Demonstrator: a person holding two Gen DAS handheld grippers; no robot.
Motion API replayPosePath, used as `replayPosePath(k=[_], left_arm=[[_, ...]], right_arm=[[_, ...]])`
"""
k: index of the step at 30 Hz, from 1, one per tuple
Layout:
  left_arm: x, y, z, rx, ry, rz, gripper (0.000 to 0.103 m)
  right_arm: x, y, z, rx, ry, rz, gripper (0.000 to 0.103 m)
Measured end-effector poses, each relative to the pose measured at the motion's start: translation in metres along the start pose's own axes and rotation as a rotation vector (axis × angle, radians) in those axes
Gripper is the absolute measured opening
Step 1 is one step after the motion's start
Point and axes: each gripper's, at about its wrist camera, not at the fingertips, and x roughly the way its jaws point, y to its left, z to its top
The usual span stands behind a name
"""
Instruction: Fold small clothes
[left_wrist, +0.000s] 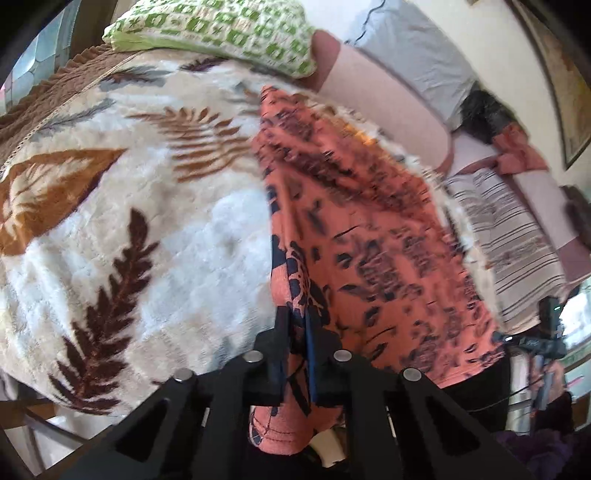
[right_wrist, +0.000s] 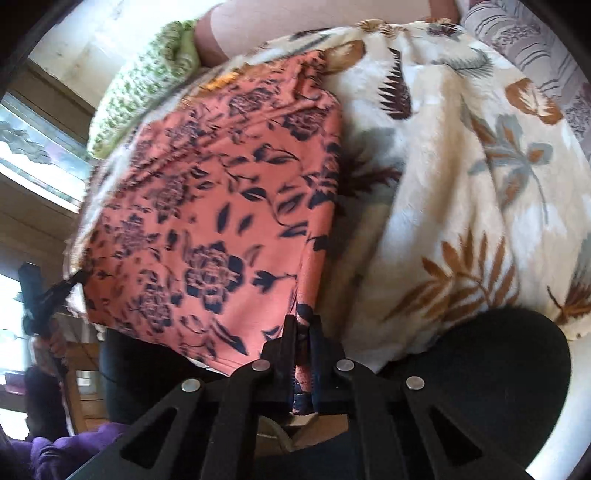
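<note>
From the left wrist, the left gripper (left_wrist: 298, 332) pinches the near edge of the orange flowered cloth (left_wrist: 369, 236), which lies on the leafy blanket (left_wrist: 129, 206).

From the right wrist, the right gripper (right_wrist: 303, 332) is clamped on the cloth's near right corner (right_wrist: 221, 206).

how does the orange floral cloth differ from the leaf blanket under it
The orange floral cloth is thin and smooth with dark navy roses; the leaf blanket is thick, fluffy and cream with brown and grey leaves. The cloth is pinched by the left gripper and the right gripper; the blanket lies ungripped. The cloth is much smaller. Both carry plant prints.
</note>
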Motion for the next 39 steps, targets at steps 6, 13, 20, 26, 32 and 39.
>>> replayPosePath(k=[6, 13, 20, 26, 32, 39], left_arm=[[0.019, 0.008, -0.005, -0.042, 0.056, -0.006, 0.051], [0.03, -0.016, -0.009, 0.081, 0.107, -0.019, 0.034], [0.032, 0.001, -0.014, 0.025, 0.153, -0.06, 0.008], [0.007, -0.006, 0.002, 0.01, 0.121, -0.22, 0.007], [-0.025, -0.012, 0.057, -0.011, 0.01, -0.323, 0.007], [-0.021, 0.0, 0.162, -0.052, -0.099, -0.319, 0.007]], right_arm=[[0.039, -0.014, -0.005, 0.071, 0.098, 0.033, 0.01], [0.053, -0.025, -0.007, 0.103, 0.116, 0.028, 0.013], [0.059, -0.02, -0.01, 0.049, 0.124, -0.006, 0.011], [0.026, -0.004, 0.007, 0.041, 0.072, 0.139, 0.007], [-0.027, 0.016, 0.064, 0.022, -0.106, 0.319, 0.007], [-0.042, 0.015, 0.187, 0.068, -0.33, 0.357, 0.007]])
